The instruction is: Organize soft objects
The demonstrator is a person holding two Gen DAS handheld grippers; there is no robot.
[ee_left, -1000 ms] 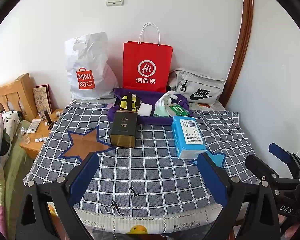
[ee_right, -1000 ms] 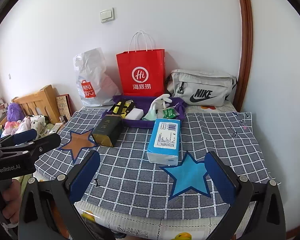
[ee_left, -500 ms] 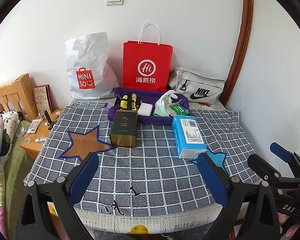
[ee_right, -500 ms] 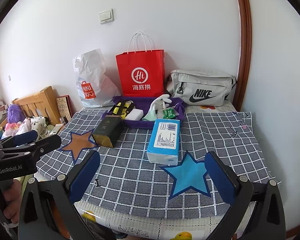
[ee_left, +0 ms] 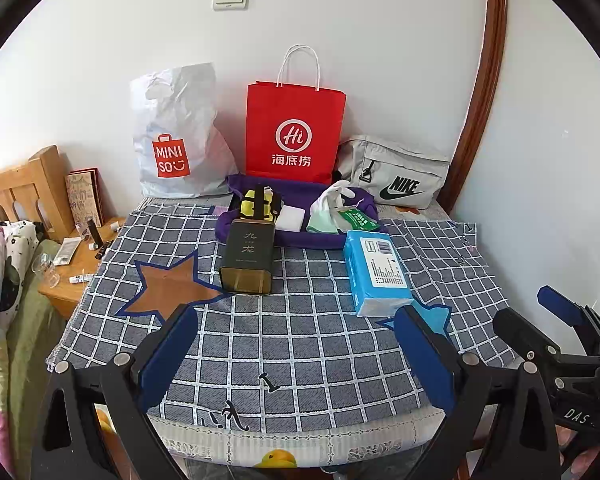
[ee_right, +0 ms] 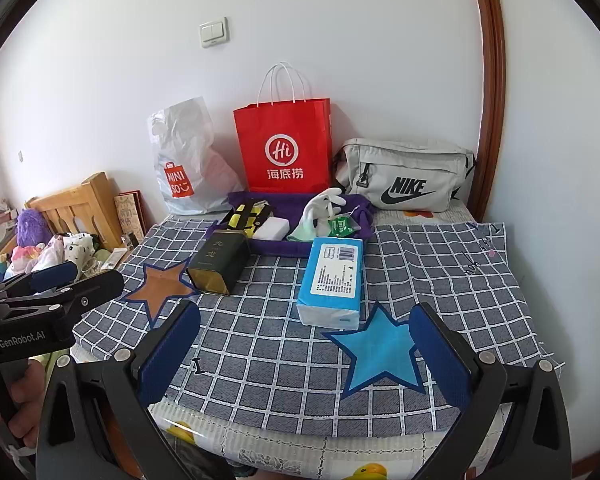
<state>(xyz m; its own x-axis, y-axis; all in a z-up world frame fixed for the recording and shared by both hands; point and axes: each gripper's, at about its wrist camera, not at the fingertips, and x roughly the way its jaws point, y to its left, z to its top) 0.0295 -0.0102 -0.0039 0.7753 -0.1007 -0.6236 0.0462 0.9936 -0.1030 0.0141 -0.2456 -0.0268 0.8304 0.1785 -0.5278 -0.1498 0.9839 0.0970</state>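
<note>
A blue tissue pack (ee_left: 376,268) (ee_right: 334,276) lies on the checked cloth (ee_left: 292,344), beside a dark tin box (ee_left: 249,258) (ee_right: 220,262). Behind them a purple tray (ee_left: 300,240) (ee_right: 276,246) holds a white glove (ee_left: 332,198) (ee_right: 322,204), a white sponge (ee_left: 291,218), a yellow-black item (ee_left: 256,204) and a green packet (ee_left: 358,218). My left gripper (ee_left: 296,356) is open and empty above the cloth's near edge. My right gripper (ee_right: 300,356) is open and empty, near the blue star (ee_right: 378,354).
A brown star (ee_left: 168,286) marks the cloth's left side. A Miniso bag (ee_left: 176,136), a red paper bag (ee_left: 294,128) and a grey Nike pouch (ee_left: 396,178) stand against the wall. A wooden nightstand (ee_left: 76,264) with small items sits to the left.
Both grippers have drifted very slightly; the right gripper sits a little lower in the left wrist view. Nothing on the cloth has moved.
</note>
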